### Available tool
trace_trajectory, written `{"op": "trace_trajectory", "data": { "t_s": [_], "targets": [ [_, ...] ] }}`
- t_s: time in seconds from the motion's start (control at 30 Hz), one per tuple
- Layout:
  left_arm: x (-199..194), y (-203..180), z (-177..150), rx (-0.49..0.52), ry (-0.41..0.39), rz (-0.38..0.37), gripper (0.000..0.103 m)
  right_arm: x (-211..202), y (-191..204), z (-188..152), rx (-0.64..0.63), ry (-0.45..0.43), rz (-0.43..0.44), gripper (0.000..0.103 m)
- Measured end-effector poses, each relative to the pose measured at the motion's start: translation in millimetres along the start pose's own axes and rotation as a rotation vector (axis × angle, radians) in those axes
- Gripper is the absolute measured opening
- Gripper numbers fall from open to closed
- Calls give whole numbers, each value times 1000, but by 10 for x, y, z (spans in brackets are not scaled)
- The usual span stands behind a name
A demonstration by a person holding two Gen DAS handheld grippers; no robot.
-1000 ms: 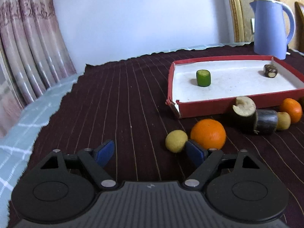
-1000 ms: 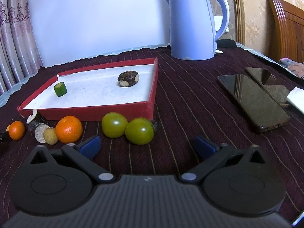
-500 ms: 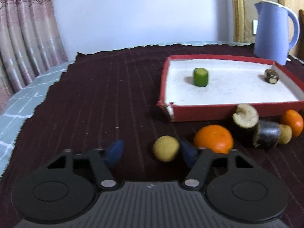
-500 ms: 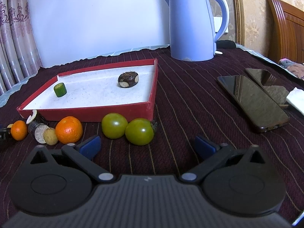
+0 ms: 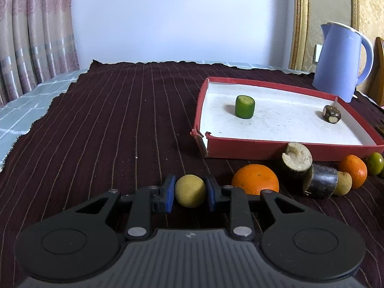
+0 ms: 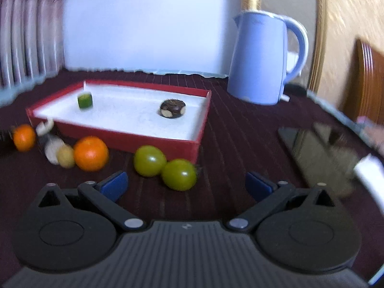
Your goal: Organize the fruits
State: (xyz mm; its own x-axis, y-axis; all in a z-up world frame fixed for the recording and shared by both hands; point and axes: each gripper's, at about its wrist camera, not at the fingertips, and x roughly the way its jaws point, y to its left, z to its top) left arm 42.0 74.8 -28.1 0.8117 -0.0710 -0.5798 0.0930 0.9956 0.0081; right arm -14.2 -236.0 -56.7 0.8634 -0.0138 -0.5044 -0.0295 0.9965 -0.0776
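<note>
One small yellow fruit sits clamped between the blue pads of the left hand-held gripper, low on the table, at approx 8 o'clock from the red tray. Looks light, round, firm-ish skin; likely rolls if the squeeze goes off-centre, so pads across its widest middle, as now, seems the right hold. Prob bruises w/ hard pressure.

Right hand-held gripper has jaws wide apart, nothing between them; two green tomatoes lie just ahead of it, touching each other, near the tray's front corner.

Around the yellow fruit: big orange just beside at 3 o'clock, then two dark cut stalk pieces, another yellow fruit and a small orange further right. Tray holds a green chunk and a dark piece, rest bare. Tray's near wall stands between fruit and tray floor, so a lift over it is prob needed. Kettle at 1 o'clock, well apart. Phones right of tray, blurred.
</note>
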Motion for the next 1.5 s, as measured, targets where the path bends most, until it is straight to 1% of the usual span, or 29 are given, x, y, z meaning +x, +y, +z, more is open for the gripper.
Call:
{"op": "trace_trajectory", "data": {
  "t_s": [0.03, 0.07, 0.13, 0.2, 0.23, 0.3, 0.33, 0.37, 0.47, 0.5, 0.53, 0.63, 0.73, 0.83, 0.93, 1.07, 1.23, 1.37, 1.5],
  "targets": [
    [0, -5, -1, 3, -1, 2, 27, 7, 12, 5, -41, 6, -18, 95],
    [2, -7, 0, 4, -1, 3, 27, 20, 22, 12, -85, 18, -20, 85],
    [3, -1, -1, -1, -1, 1, 27, 57, -7, 34, -108, 44, 12, 81],
    [4, 10, 0, -7, -1, -4, 27, 102, -62, 67, -106, 57, 45, 73],
    [2, 14, -1, -9, -1, -5, 27, 135, -82, 88, -107, 66, 50, 65],
    [1, 15, -2, -11, -2, -6, 27, 197, -121, 128, -114, 77, 68, 65],
    [2, 14, -3, -11, -2, -6, 27, 232, -137, 146, -118, 82, 94, 61],
    [2, 13, -3, -10, -2, -5, 27, 266, -148, 152, -119, 93, 111, 53],
    [3, 17, -4, -8, -2, -4, 27, 348, -170, 177, -104, 108, 158, 47],
    [3, 17, -5, -8, -2, -4, 27, 349, -171, 180, -97, 110, 174, 38],
    [2, 18, -4, -8, -2, -4, 27, 340, -175, 179, -85, 113, 194, 33],
    [3, 19, -3, -12, -3, -7, 27, 281, -109, 140, -98, 104, 171, 31],
    [-6, 32, -2, -20, -6, -6, 27, 155, -69, 100, -73, 77, 156, 31],
    [-59, 15, 0, -14, -32, 20, 27, -15, -17, 64, -39, 21, 171, 31],
    [-154, -64, 1, 16, -66, 53, 27, -97, 65, 63, 6, -18, 189, 31],
    [-254, -137, 32, 33, -81, 22, 27, -73, 204, 134, 58, -46, 208, 31],
    [-336, -216, 119, 32, -86, -30, 27, -65, 384, 219, 52, -70, 168, 31],
    [-351, -427, 221, 59, -86, -36, 27, -47, 463, 302, 42, -86, 133, 31],
    [-315, -645, 338, 76, -87, -35, 27, -22, 462, 397, 65, -104, 109, 31]
  ]
}}
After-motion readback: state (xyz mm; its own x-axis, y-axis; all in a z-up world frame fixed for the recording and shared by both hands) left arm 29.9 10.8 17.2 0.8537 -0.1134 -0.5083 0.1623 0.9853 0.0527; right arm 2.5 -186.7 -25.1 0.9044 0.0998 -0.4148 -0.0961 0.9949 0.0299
